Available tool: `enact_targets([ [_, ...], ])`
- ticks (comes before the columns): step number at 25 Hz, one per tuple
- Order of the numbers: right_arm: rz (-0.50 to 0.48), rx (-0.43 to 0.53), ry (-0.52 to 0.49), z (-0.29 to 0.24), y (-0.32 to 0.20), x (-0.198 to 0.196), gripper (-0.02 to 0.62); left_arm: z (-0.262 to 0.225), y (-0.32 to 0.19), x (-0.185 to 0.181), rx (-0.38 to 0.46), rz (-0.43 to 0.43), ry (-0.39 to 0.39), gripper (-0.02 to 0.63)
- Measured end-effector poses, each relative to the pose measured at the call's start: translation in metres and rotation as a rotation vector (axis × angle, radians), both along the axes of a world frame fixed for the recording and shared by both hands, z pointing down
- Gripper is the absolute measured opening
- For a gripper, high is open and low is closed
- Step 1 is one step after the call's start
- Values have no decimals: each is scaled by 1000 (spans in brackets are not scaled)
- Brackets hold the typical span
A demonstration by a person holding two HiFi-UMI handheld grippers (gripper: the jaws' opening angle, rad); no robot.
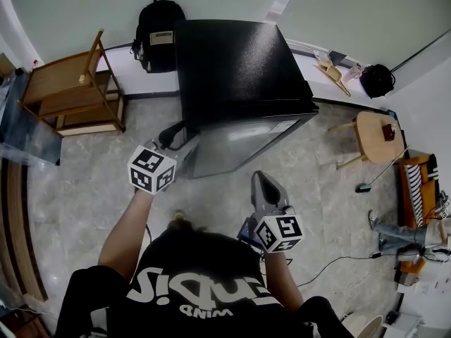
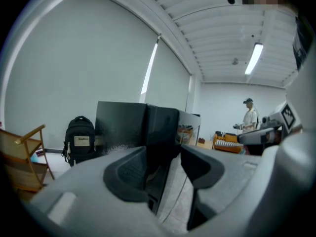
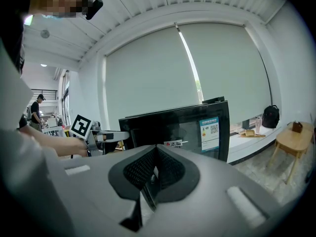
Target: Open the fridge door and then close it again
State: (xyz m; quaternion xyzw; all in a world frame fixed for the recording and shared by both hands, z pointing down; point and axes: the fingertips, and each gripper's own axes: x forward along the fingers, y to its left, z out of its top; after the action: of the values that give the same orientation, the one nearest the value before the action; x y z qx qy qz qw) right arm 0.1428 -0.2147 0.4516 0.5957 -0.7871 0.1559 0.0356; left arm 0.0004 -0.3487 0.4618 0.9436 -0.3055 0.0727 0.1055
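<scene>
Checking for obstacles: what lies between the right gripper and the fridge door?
Only bare floor, as the head view shows; the right gripper and the fridge door stand apart.

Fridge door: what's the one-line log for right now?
left tool: open, edge of fridge door between jaws | right tool: shut, empty

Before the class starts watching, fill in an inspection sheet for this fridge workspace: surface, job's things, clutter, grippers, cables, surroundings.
Surface: pale marbled floor.
Job's things: black mini fridge upright; fridge door edge between the left jaws; ajar or shut cannot be told.
Clutter: black backpack and wooden chair left of the fridge; round wooden table right.
Grippers: left gripper open around the door edge; right gripper shut, empty.
Cables: black cable on the floor, right.
Surroundings: roller blind down; second person standing beyond.
</scene>
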Motion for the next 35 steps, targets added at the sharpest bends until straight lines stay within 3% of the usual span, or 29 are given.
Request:
enact_targets([
  [30,-15,-7,0,4,9,9,-2,0,5,-1,-23,-50,-14,209],
  [35,-25,-10,-2,7,11,10,-2,1,23,3,-10,-14,-19,202],
])
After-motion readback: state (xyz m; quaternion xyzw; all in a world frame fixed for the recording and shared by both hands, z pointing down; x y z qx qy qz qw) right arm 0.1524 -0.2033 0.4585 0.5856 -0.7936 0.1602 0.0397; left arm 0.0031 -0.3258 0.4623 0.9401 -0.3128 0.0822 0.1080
